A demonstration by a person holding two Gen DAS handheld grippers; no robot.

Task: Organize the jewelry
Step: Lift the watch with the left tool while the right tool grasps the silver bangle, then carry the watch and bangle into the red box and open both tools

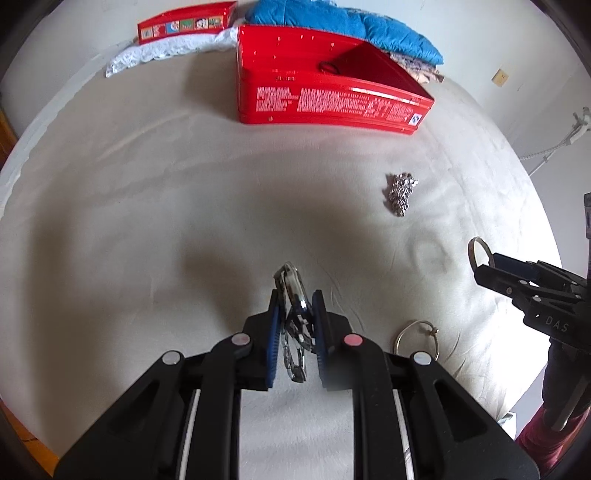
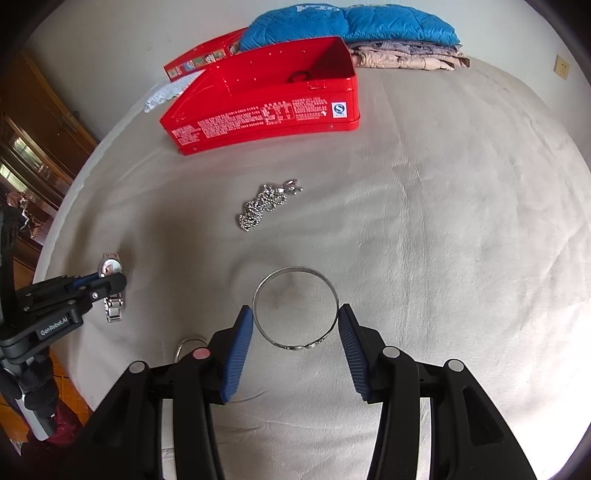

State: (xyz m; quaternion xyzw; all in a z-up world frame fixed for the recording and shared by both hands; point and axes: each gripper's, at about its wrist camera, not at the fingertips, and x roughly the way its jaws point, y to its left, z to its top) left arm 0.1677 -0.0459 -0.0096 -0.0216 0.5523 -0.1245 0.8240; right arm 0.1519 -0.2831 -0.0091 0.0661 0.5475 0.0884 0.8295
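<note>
The left tool [image 1: 295, 317] is clamped narrow on a silver wristwatch [image 1: 293, 295], its metal band hanging between the blue pads. The right tool [image 2: 295, 325] stands wide, gripping a silver bangle [image 2: 295, 308] across its full width, the pads touching the ring on both sides.

Judging by how things lie, the job is barely begun: the open red tin [image 2: 266, 110] at the far side of the bed [image 2: 443, 221] holds only one dark ring [image 2: 298, 76]. A heap of silver bead chain [image 2: 267, 203] lies midway between tools and tin, and a thin wire hoop [image 1: 417, 338] sits near the bed's edge, just beside the left tool.

Behind the tin lie its lid [image 2: 203, 61], a blue quilted jacket [image 2: 351, 22], folded cloth and white lace. Nothing appears to block the way to the tin.
</note>
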